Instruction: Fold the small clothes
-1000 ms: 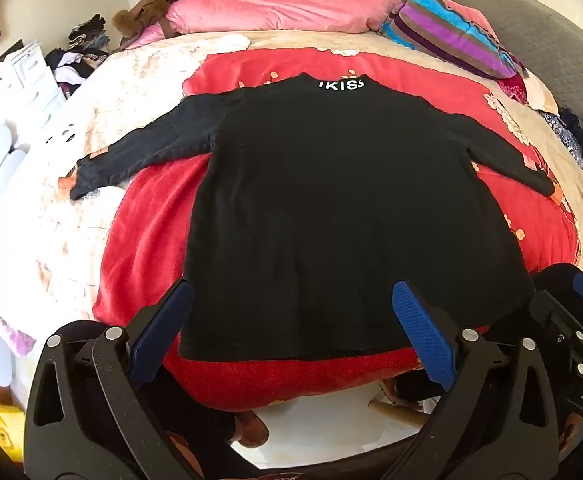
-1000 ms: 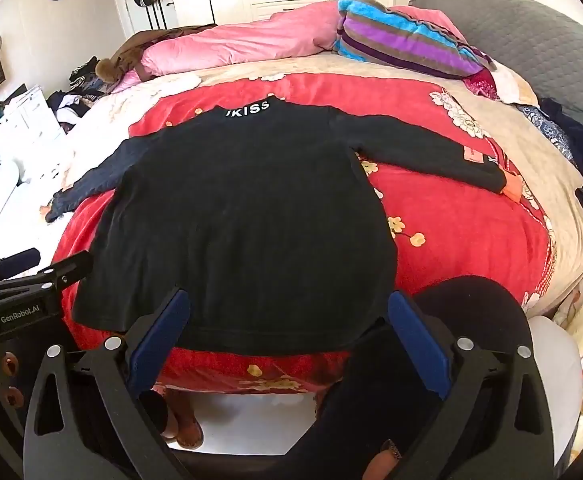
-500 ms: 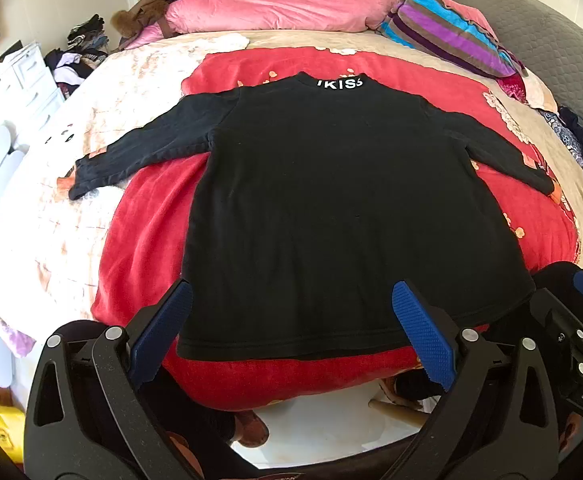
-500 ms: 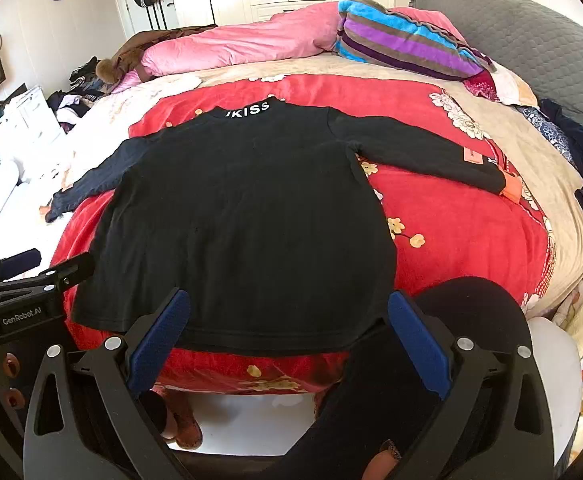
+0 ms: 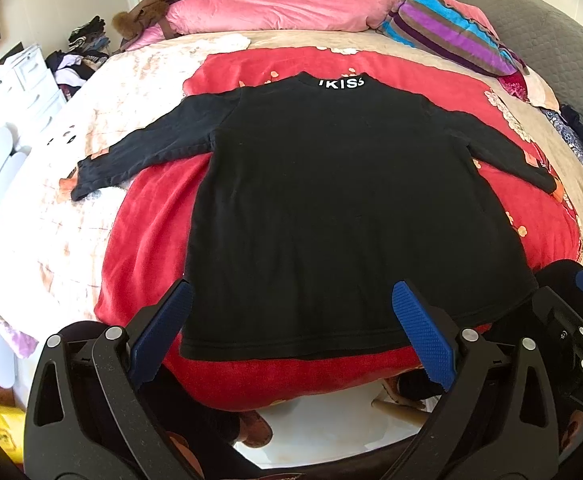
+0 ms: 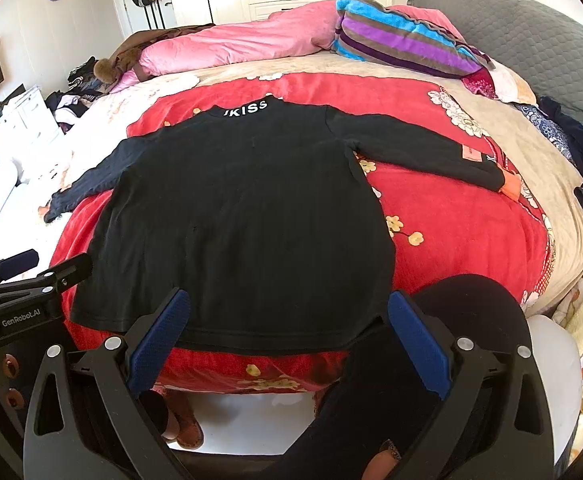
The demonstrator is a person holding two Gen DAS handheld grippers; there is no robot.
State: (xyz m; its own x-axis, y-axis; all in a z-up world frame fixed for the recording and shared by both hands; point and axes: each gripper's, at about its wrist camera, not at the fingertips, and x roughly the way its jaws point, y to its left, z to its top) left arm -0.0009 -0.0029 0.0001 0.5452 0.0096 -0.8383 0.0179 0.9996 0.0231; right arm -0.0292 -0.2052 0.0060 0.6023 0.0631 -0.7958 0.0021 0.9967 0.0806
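Shirt (image 5: 343,216) lies flat on the red blanket (image 5: 151,236), sleeves out; both grippers, left (image 5: 291,336) and right (image 6: 287,340), hover spread wide near its hem.

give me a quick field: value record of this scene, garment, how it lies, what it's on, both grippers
garment: black long-sleeved top, white lettering on the collar
lay: spread flat, both sleeves out, hem toward the cameras
surface: red blanket on a bed
left gripper: open, empty, near the hem
right gripper: open, empty, near the hem
fold state: no fold visible yet
behind: pink duvet, striped cushion
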